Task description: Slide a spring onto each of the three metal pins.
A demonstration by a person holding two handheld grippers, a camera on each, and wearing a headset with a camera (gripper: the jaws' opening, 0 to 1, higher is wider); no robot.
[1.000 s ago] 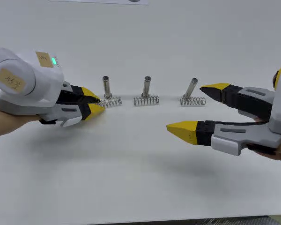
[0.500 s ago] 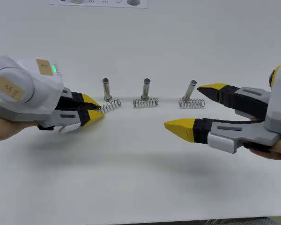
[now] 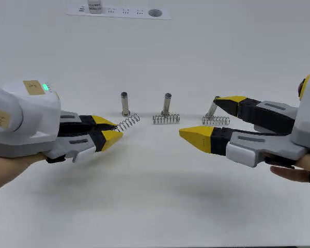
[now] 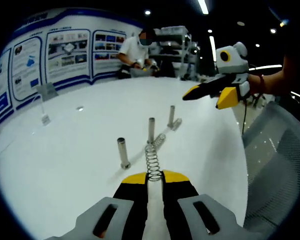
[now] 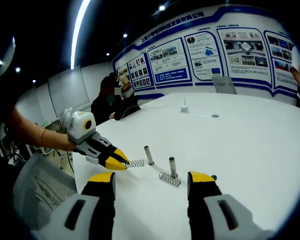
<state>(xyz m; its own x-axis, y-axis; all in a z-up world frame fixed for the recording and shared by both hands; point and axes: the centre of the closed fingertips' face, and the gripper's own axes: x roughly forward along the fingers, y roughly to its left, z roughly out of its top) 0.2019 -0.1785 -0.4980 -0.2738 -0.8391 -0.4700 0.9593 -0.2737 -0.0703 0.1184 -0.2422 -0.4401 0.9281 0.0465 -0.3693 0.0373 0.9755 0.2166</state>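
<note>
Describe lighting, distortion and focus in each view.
Head view: even bright light, soft shadows on the table, no bending. Left gripper view: fisheye bending, glaring ceiling lamps, spring sharp. Right gripper view: same bending, wall posters curved, dark ceiling.

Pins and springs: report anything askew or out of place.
The right pin leans, while the left pin and middle pin stand upright. The left spring sits slanted, one end pinched in the left gripper; the middle spring and right spring lie flat by their pins.
</note>
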